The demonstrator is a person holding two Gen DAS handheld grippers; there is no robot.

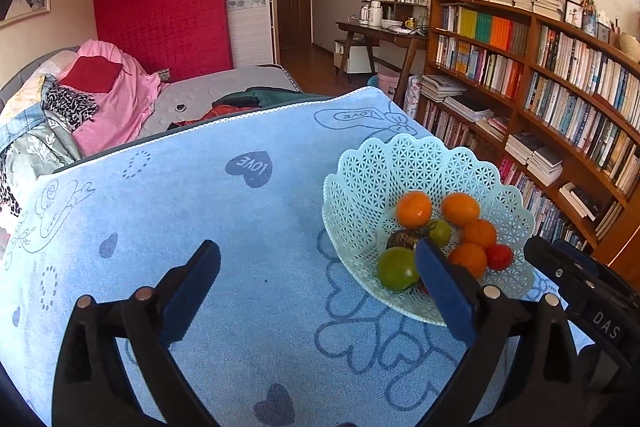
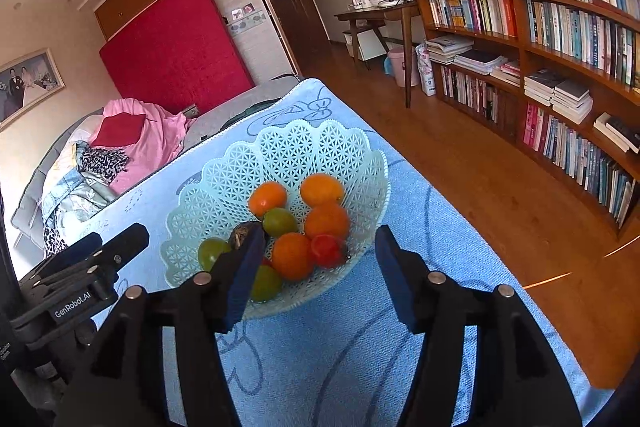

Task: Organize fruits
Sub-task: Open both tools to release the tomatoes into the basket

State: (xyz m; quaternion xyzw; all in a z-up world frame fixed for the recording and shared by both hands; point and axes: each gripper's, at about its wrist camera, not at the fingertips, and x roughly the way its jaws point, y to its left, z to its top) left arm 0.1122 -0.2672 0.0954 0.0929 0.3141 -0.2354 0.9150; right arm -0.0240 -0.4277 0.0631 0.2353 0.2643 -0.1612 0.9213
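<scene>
Both grippers hang empty with jaws spread wide. The right gripper (image 2: 316,275) is nearer the fruit, its jaws opening just short of the red tomato (image 2: 328,251) and the orange beside it (image 2: 292,255). The left gripper (image 1: 316,287) points past the basket's left side. The lattice basket (image 2: 224,167) sits by the towel-covered table's (image 1: 180,195) right edge, toward its far corner
</scene>
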